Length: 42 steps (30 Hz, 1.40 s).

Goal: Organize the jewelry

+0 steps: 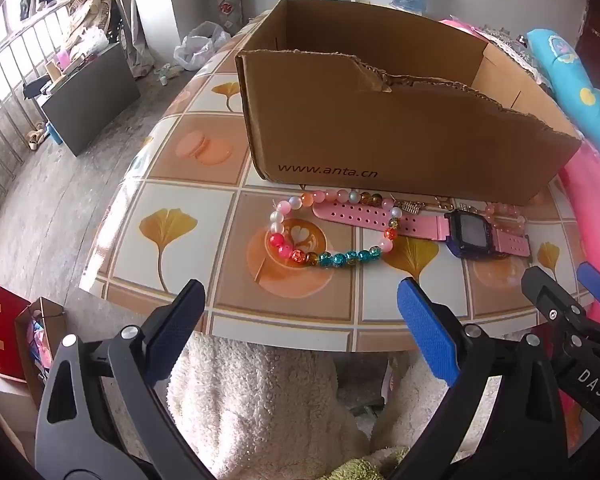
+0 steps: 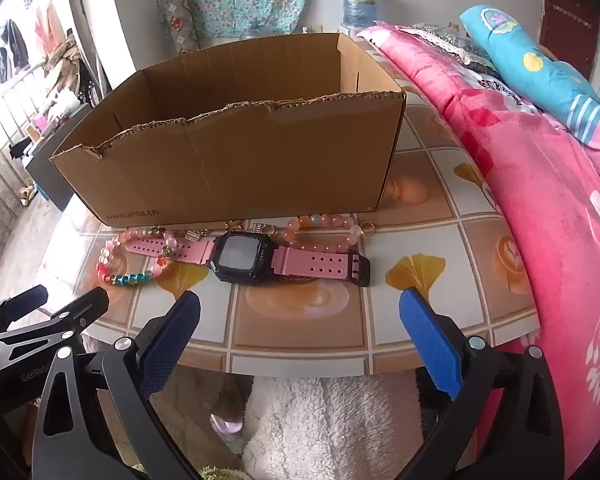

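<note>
Left tongs (image 1: pixel 300 304) wide open, empty, right tongs (image 2: pixel 300 312) likewise

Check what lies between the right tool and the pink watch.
Only bare patterned tabletop: the open right tool hangs at the table's near edge, the pink watch lies just beyond, shown in the right wrist view.

Pink-strapped watch (image 2: pixel 246 258) flat, multicoloured bead bracelet (image 1: pixel 332 232) overlapping strap

The left gripper (image 1: pixel 300 312) hangs wide open over the table's (image 1: pixel 204 200) near edge; a multicoloured bead bracelet (image 1: pixel 332 236) overlaps a pink-strapped watch (image 1: pixel 466 232) before a cardboard box (image 1: pixel 400 140).
</note>
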Each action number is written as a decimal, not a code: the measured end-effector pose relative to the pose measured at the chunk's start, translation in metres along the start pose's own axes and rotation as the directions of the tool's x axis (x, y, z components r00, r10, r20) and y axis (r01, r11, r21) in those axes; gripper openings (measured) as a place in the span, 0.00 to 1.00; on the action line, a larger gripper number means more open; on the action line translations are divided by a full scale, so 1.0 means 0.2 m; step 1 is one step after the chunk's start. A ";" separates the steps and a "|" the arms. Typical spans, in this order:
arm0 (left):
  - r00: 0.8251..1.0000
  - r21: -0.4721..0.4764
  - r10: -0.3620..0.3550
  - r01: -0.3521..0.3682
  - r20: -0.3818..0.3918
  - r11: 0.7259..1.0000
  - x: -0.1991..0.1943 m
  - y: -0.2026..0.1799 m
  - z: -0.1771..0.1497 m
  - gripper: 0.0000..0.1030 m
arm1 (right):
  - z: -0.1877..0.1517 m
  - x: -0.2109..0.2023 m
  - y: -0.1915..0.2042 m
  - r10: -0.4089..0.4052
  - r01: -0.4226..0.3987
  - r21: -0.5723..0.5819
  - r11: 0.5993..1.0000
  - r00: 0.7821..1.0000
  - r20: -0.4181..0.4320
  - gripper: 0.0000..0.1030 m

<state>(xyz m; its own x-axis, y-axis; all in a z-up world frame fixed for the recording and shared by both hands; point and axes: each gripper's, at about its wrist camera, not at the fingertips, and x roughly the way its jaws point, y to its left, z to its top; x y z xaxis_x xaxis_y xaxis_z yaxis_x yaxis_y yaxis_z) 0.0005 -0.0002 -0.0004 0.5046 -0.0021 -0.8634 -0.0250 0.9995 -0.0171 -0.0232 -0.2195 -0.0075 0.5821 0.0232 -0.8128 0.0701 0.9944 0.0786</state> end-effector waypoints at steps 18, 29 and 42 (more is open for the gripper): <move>1.000 0.003 0.012 -0.012 0.019 1.000 -0.02 -0.01 0.00 0.90 | -0.01 0.00 0.02 -0.017 0.017 -0.033 0.999 1.000 -0.011 0.95; 1.000 0.003 0.014 -0.014 0.020 1.000 -0.02 0.00 0.00 0.90 | -0.01 0.00 0.02 -0.020 0.020 -0.035 0.999 1.000 -0.008 0.95; 1.000 0.001 0.015 -0.016 0.024 1.000 -0.02 0.00 -0.01 0.90 | -0.01 -0.01 0.02 -0.025 0.025 -0.034 0.999 1.000 -0.001 0.95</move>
<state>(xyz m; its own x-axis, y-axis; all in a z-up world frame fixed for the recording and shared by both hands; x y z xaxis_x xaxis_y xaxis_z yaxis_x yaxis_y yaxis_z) -0.0025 0.0007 0.0017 0.5246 0.0141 -0.8513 -0.0317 0.9995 -0.0030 -0.0258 -0.2156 -0.0059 0.5790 -0.0012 -0.8154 0.0567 0.9976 0.0387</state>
